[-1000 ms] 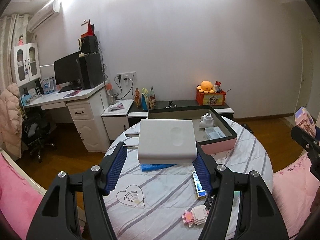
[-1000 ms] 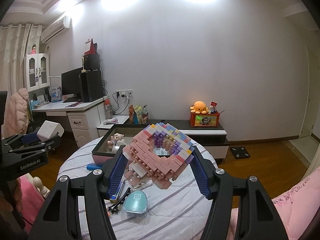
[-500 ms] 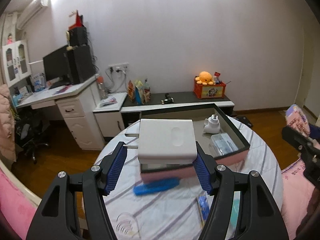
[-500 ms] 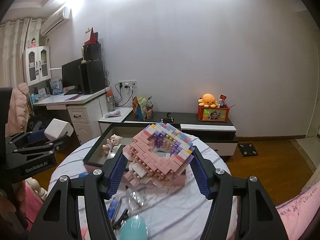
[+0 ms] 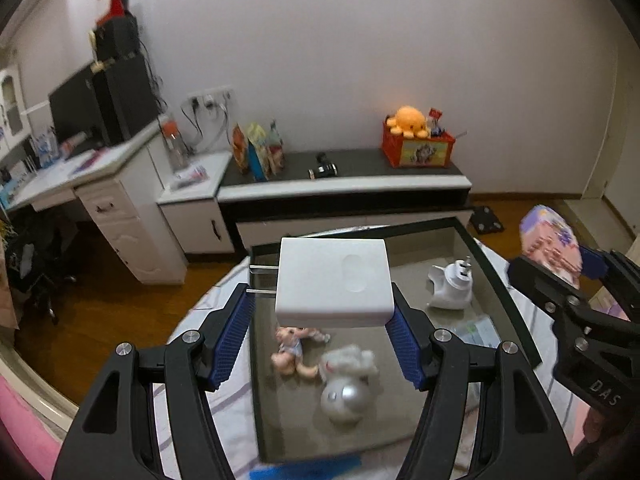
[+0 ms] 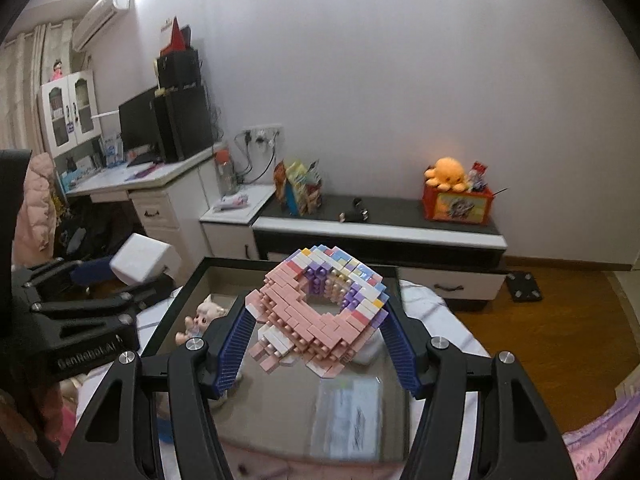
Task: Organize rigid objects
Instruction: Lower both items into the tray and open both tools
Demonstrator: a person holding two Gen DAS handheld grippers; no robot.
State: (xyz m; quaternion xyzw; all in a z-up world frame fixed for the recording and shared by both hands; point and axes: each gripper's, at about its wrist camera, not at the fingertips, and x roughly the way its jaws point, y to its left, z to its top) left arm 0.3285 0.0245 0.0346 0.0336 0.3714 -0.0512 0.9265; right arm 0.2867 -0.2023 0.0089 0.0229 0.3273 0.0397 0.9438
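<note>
Left claw point(image 5: 322, 336) clamped on the white charger point(image 5: 334, 282), right claw point(image 6: 316, 346) on the brick model point(image 6: 320, 314): lower both gently into probably free spots in the tray point(image 5: 492, 276).

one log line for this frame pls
left gripper: holds white charger | right gripper: holds brick model | both over tray

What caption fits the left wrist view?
Left gripper holds white charger above dark tray of toys.

place: home bedroom | cues: desk point(image 6: 132, 178), air conditioner point(image 6: 102, 20), plush octopus point(image 6: 448, 174)
</note>
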